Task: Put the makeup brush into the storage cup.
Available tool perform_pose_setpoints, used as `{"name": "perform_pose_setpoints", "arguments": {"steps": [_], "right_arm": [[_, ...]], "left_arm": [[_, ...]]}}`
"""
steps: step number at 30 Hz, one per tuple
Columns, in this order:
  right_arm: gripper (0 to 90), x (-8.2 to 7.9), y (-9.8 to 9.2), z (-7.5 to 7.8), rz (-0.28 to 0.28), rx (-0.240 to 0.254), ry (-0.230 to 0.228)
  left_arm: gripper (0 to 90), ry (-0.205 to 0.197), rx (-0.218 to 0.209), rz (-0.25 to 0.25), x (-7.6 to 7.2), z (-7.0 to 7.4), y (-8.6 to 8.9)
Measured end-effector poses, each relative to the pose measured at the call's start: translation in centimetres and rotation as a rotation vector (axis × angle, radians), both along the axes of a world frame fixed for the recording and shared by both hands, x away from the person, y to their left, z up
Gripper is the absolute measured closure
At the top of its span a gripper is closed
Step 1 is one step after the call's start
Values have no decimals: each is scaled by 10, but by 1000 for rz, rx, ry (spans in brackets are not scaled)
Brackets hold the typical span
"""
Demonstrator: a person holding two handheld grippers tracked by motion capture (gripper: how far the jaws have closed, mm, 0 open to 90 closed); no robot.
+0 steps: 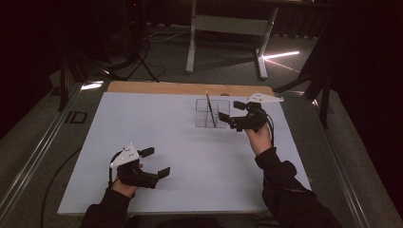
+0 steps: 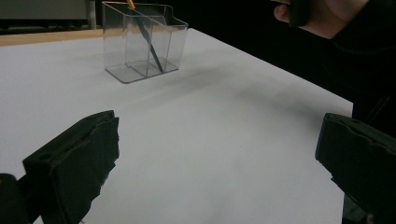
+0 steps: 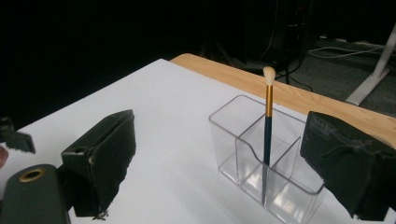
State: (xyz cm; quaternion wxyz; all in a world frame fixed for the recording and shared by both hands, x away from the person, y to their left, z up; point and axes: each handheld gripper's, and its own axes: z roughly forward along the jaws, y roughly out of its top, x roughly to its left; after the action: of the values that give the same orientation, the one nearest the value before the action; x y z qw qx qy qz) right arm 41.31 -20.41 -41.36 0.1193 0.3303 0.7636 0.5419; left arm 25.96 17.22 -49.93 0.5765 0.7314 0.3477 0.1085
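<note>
One clear plastic divided organiser (image 3: 261, 158) at the white mat's (image 1: 157, 142) far right | holds one dark-handled, gold-ferruled makeup brush (image 3: 267, 126) upright | our right gripper (image 1: 234, 115) wide open beside it, empty | left gripper (image 1: 156, 163) wide open, empty, well apart.

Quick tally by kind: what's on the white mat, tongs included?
Clear organizer: 1
Brush, standing in the organizer: 1
Tongs, both open: 2, left tongs and right tongs
Total: 4
</note>
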Motion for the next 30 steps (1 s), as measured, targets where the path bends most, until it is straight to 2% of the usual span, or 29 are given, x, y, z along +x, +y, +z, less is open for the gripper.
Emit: {"name": "perform_pose_setpoints", "arguments": {"steps": [3, 12, 17, 21, 30], "right_arm": [[102, -7, -3, -1, 3, -7, -7], [120, -26, -15, -4, 28, 15, -15], [120, -41, -21, -8, 50, 3, -26], [119, -52, -27, -8, 72, 3, -28], [117, -75, -37, -15, 98, 31, -24]], "left_arm": [[0, 3, -3, 4, 0, 0, 0], [0, 3, -2, 4, 0, 0, 0], [0, -2, -3, 2, 0, 0, 1], [0, 5, -18, 0, 0, 0, 2], [0, 0, -16, -1, 0, 1, 1]]}}
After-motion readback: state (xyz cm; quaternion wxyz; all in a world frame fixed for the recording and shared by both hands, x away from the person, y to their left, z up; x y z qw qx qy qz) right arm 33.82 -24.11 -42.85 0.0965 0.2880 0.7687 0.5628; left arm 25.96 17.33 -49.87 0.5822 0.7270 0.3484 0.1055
